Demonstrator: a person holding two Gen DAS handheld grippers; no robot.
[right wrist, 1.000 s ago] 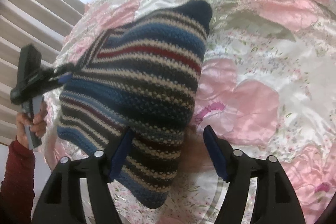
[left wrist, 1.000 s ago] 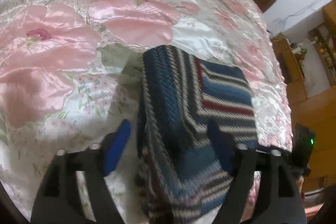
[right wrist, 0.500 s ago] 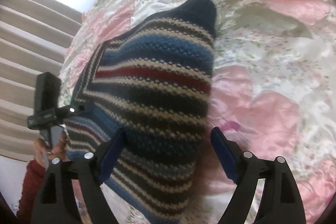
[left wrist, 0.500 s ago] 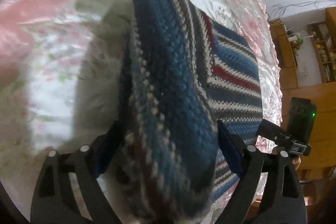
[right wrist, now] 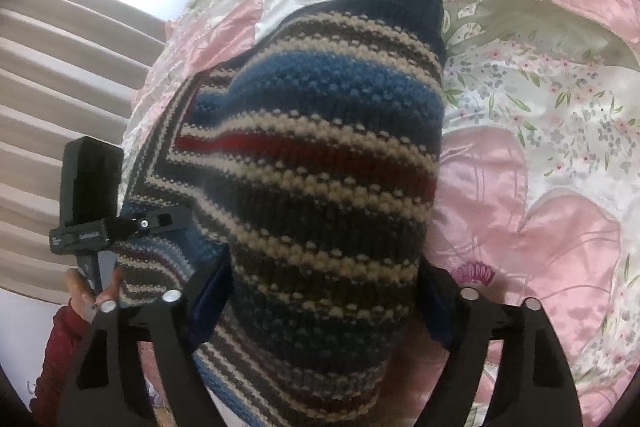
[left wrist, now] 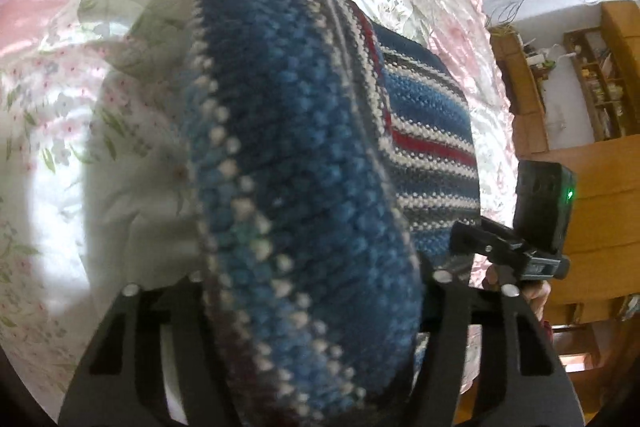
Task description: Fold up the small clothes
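Striped knitted garment of blue, navy, cream and red wool (left wrist: 304,163), draped in a fold directly ahead of the left tool (left wrist: 312,279) and filling the space between its two black fingers (left wrist: 132,339). Fingers spread wide, knit bulging between them; firm clamping cannot be told, fingertips hidden behind the fabric. Far end of the garment lying on the pink floral satin bedspread (left wrist: 80,75), ahead of and to the left of the tool.

Same garment (right wrist: 320,187) ahead of the right tool (right wrist: 324,303), hanging between its blue-padded fingers (right wrist: 212,291); jaws apart, knit passing between them, grip on it cannot be told. Navy end of the garment resting on the bedspread (right wrist: 540,147) farther ahead. Left tool (right wrist: 120,227) seen at the left edge of the garment, held by a hand (right wrist: 90,293) with a dark red knitted sleeve (right wrist: 56,355). Beige pleated curtain (right wrist: 60,87) beyond it.
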